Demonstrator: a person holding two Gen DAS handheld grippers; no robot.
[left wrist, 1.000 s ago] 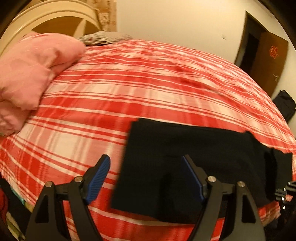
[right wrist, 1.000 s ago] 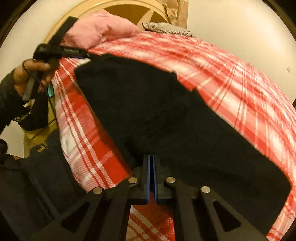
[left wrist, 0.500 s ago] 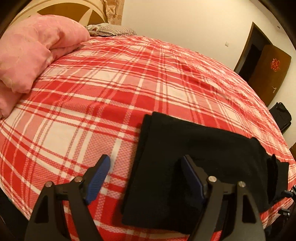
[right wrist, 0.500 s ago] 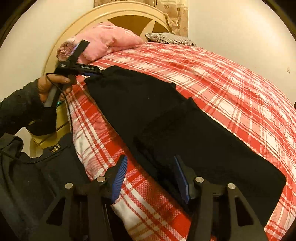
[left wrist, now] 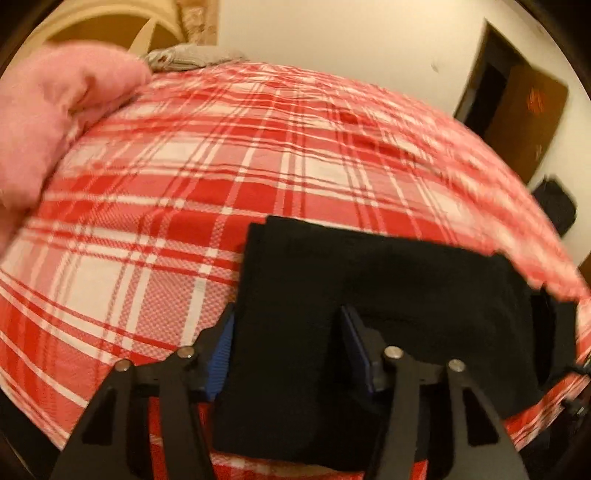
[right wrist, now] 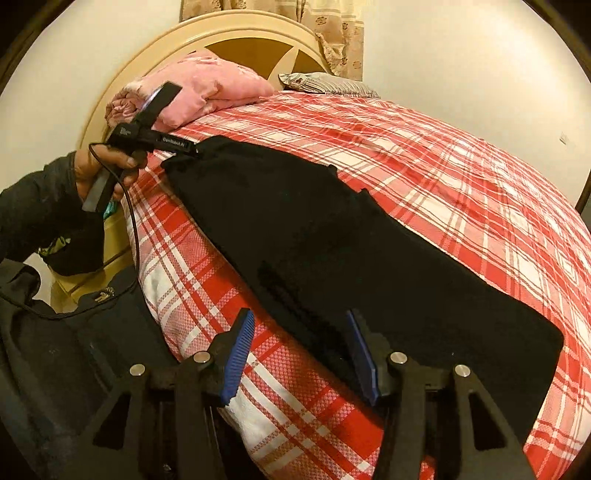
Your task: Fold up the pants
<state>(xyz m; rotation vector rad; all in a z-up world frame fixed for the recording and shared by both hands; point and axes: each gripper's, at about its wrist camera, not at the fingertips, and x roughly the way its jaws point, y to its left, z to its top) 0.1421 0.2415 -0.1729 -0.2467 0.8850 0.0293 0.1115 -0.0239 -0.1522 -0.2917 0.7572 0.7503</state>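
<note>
Black soft-knit pants lie folded lengthwise along the near edge of the red plaid bed. Left claw straddles one end, spread wide; right claw also wide, empty. Fabric looks limp and light: pinch both layers at the end corners.

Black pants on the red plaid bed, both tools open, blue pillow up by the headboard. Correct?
Nearly. The pillow by the headboard is pink, not blue; the right wrist view shows it. Otherwise correct: black pants on the red plaid bed, left tool and right tool open.
</note>
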